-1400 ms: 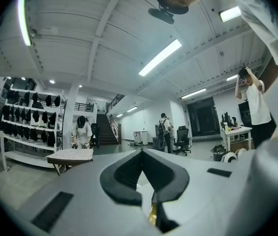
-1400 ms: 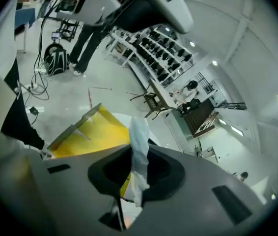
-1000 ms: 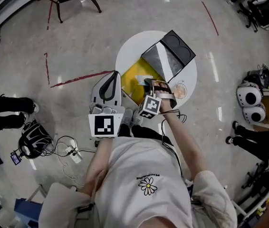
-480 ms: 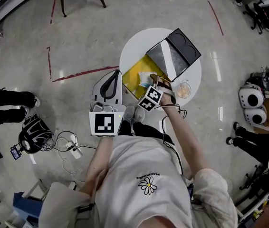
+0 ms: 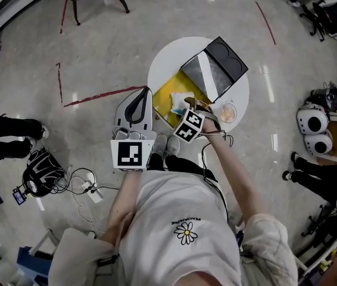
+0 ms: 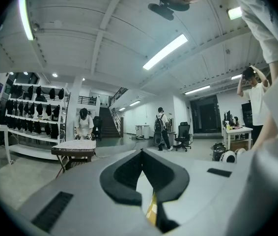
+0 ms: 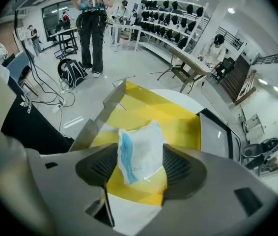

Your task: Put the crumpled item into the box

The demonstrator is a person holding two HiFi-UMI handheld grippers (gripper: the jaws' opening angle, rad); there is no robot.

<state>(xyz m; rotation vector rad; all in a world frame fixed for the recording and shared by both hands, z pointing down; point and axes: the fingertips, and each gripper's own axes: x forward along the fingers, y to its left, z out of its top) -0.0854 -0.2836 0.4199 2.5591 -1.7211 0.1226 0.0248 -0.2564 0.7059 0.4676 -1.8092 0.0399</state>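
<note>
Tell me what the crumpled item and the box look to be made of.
Crumpled item: probably thin plastic film or a soft wrapper, white with a blue streak; it shows sharp creases and a slight sheen.
Box: likely cardboard, matte yellow inside with grey outer flaps; the walls are flat, stiff panels meeting at folded edges.

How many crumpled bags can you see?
1. The crumpled bag is in the yellow box, between the right tongs, which are opening off it. More could hide under them.
</note>
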